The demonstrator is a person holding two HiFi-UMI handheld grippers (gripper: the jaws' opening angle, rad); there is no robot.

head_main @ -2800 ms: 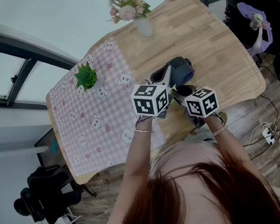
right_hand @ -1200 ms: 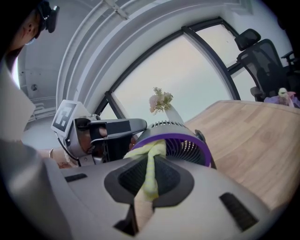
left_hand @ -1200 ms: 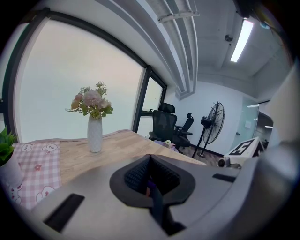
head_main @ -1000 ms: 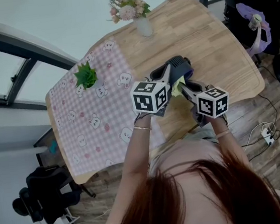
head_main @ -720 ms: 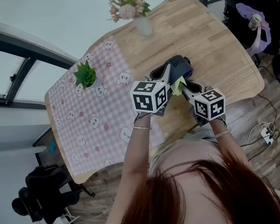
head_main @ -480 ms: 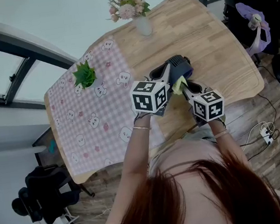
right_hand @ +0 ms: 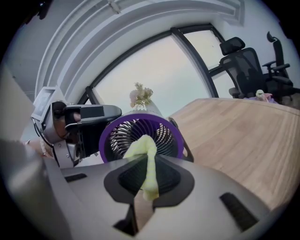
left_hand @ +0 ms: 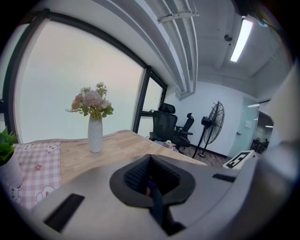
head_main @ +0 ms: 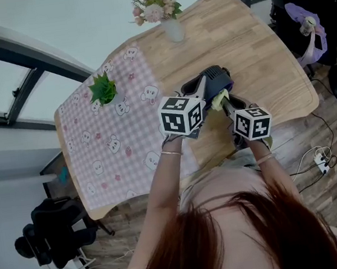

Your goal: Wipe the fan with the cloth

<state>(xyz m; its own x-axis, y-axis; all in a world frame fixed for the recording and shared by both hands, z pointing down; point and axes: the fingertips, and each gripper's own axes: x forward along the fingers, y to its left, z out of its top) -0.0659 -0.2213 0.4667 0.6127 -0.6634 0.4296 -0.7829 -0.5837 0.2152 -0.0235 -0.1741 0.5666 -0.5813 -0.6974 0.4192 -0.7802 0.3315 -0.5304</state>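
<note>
The right gripper [right_hand: 146, 161] has its two jaws pressed together on a soft yellow cloth [right_hand: 146, 152]. The top of the cloth touches the front grille of a small round purple fan [right_hand: 164, 132]. The left gripper [left_hand: 152, 182] has its jaws together too, and a little bit of purple shows between them. In the right gripper view it sits right against the left side of the fan, so it looks like it is pinching the fan's edge.

The fan stands on a light wooden table [head_main: 255, 47], near the side by the person. A pink checked tablecloth with little bears [head_main: 115, 149] covers the left part. A small green plant [head_main: 103, 91] stands on it. A white vase of flowers [head_main: 172, 30] is at the far edge.
</note>
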